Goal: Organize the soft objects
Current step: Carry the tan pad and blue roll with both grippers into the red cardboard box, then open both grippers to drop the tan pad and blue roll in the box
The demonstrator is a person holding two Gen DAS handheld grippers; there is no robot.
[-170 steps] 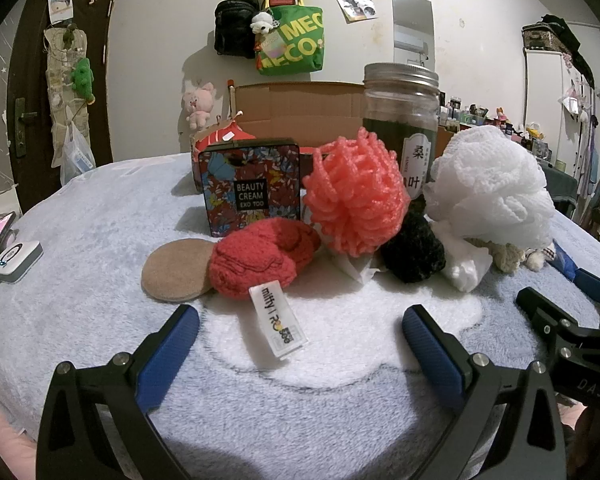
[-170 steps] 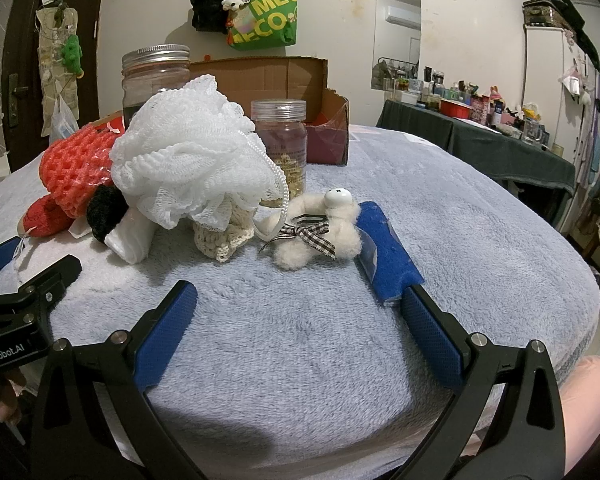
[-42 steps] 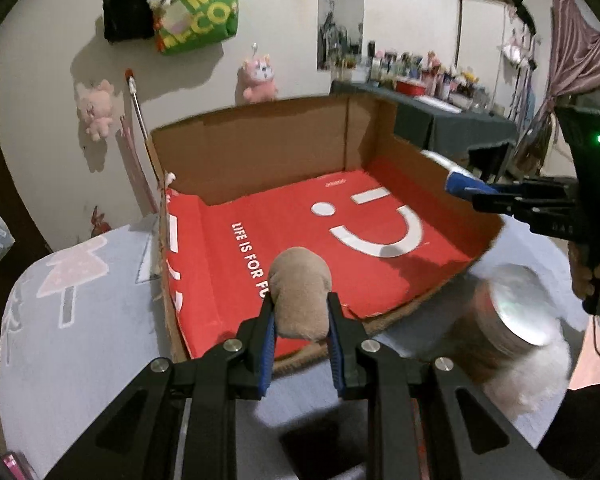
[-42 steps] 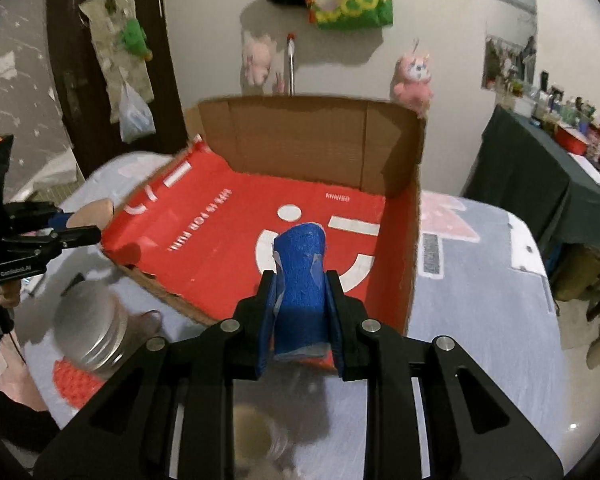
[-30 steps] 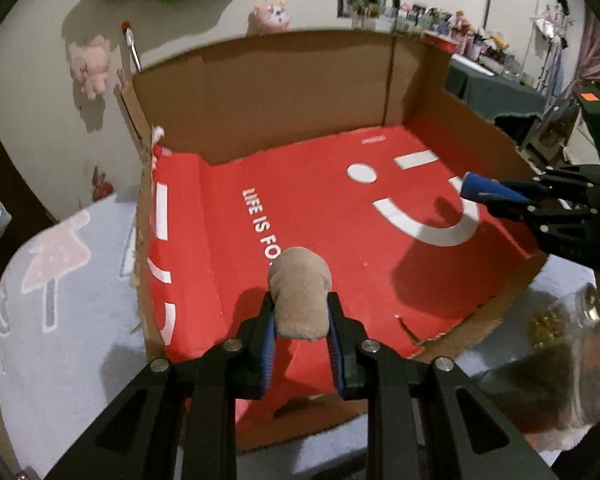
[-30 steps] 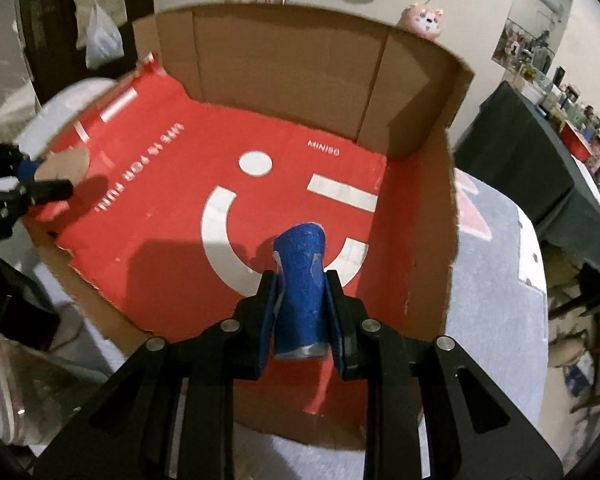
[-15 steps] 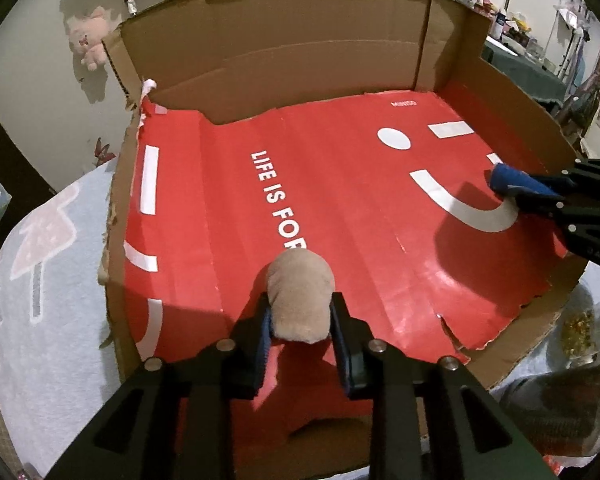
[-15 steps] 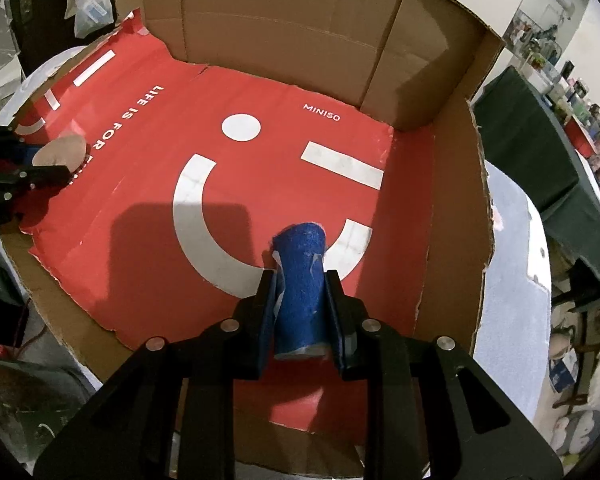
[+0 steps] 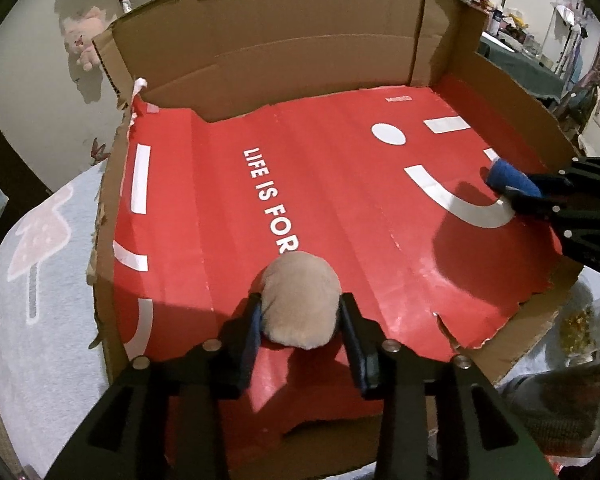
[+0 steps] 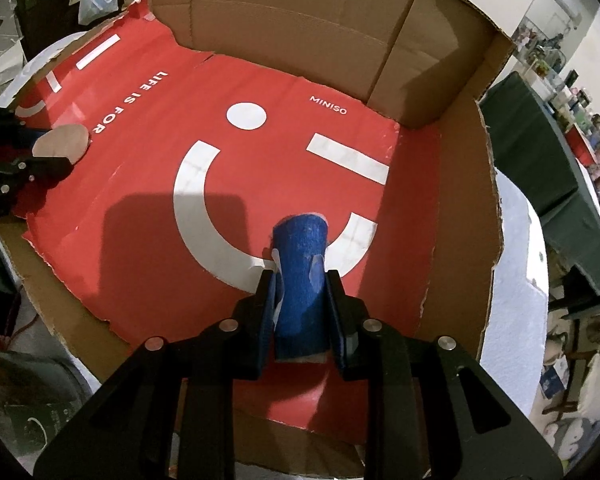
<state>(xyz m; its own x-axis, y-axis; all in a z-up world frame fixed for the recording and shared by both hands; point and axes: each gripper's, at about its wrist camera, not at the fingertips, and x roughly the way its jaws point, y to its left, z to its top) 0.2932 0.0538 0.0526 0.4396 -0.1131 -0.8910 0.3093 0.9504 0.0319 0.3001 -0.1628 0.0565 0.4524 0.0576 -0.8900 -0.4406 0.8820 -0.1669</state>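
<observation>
A cardboard box (image 9: pixel 284 40) with a red printed floor lies open in front of both grippers; it also shows in the right wrist view (image 10: pixel 300 12). My left gripper (image 9: pixel 300 320) is low over the box's near left part. Its jaws have spread a little around the tan round pad (image 9: pixel 300 304), which rests between them on the red floor. My right gripper (image 10: pixel 300 284) is shut on a folded blue cloth (image 10: pixel 300 264) and holds it just above the floor at the box's right side. The blue cloth also shows in the left wrist view (image 9: pixel 508 180), and the tan pad in the right wrist view (image 10: pixel 62 144).
A glass jar (image 9: pixel 580 328) of yellowish contents and a dark jar (image 9: pixel 560 408) stand outside the box's near right corner. The box sits on a pale fleece cover (image 9: pixel 40 280). A green-covered table (image 10: pixel 548 152) with clutter stands to the right.
Both grippers have come down into the box. The left jaws have widened around the tan pad, which now lies on the red floor. The right gripper still grips the blue cloth.
</observation>
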